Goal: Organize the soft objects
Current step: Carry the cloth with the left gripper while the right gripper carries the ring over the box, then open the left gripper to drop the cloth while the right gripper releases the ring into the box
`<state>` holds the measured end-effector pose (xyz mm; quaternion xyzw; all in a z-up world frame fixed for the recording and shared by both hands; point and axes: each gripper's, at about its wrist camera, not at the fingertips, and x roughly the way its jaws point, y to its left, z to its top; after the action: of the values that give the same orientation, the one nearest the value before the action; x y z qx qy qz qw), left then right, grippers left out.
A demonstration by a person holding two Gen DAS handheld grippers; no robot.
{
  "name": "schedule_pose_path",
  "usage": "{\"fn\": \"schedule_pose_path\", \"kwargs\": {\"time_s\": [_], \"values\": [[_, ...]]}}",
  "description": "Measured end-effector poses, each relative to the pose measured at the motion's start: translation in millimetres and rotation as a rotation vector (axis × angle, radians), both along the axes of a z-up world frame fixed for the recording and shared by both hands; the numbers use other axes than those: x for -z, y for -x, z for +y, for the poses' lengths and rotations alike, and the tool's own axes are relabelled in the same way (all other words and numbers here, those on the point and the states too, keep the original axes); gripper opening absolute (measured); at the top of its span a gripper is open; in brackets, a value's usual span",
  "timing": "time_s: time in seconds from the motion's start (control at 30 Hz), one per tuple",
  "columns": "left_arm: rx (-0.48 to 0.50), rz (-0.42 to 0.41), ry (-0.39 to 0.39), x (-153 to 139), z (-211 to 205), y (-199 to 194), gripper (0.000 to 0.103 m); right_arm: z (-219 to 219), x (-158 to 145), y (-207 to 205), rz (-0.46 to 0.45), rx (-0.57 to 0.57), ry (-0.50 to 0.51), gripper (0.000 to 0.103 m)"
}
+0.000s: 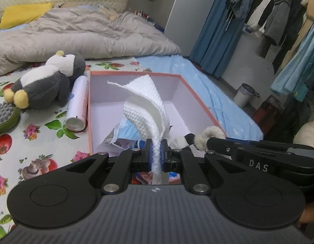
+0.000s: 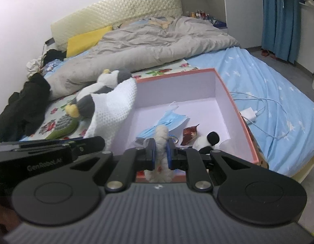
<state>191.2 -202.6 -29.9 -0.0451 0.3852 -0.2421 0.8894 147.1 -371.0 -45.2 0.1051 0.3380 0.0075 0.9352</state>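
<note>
Both jaws were pressed shut: the left gripper (image 1: pixel 155 150) pinched a white embossed cloth (image 1: pixel 145 103) standing up over the pink-rimmed box (image 1: pixel 134 73), the right gripper (image 2: pixel 161 152) a fuzzy panda toy (image 2: pixel 205 142) at the box's 6 o'clock edge. Judged from this, the thin pinch on the cloth might slip, dropping it outside, toward the spray can (image 1: pixel 77 105) at 9 o'clock.

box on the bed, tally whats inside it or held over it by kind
face masks: 1
snack wrappers: 1
plush toys: 1 panda
white cloths: 1, in the left gripper
fluffy pieces: 1, in the right gripper
total: 5
</note>
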Motion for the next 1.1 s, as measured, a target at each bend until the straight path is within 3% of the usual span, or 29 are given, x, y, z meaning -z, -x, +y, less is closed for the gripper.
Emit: {"fn": "schedule_pose_path", "kwargs": {"time_s": [0.3,0.47,0.77,0.8,0.87,0.9,1.0,1.1], "values": [[0.027,0.101,-0.054,37,-29,-78,0.009,-30,31,-64,0.073,0.006,-0.038,0.015],[0.019,0.118,-0.098,52,-36,-115,0.009,-44,49,-98,0.113,0.003,-0.046,0.015],[-0.011,0.161,-0.086,61,-26,-131,0.010,-57,72,-125,0.147,0.020,-0.038,0.017],[-0.009,0.164,-0.087,61,-25,-130,0.012,-58,73,-125,0.149,0.026,-0.036,0.019],[-0.005,0.157,-0.102,59,-24,-127,0.031,-58,74,-124,0.159,0.033,-0.033,0.025],[-0.005,0.148,-0.109,57,-23,-125,0.049,-59,73,-124,0.163,0.036,-0.033,0.030],[-0.004,0.099,-0.109,46,-20,-113,0.052,-58,69,-119,0.166,0.038,-0.035,0.046],[-0.008,0.081,-0.092,34,-14,-101,0.052,-56,60,-109,0.151,0.045,-0.022,0.047]]}}
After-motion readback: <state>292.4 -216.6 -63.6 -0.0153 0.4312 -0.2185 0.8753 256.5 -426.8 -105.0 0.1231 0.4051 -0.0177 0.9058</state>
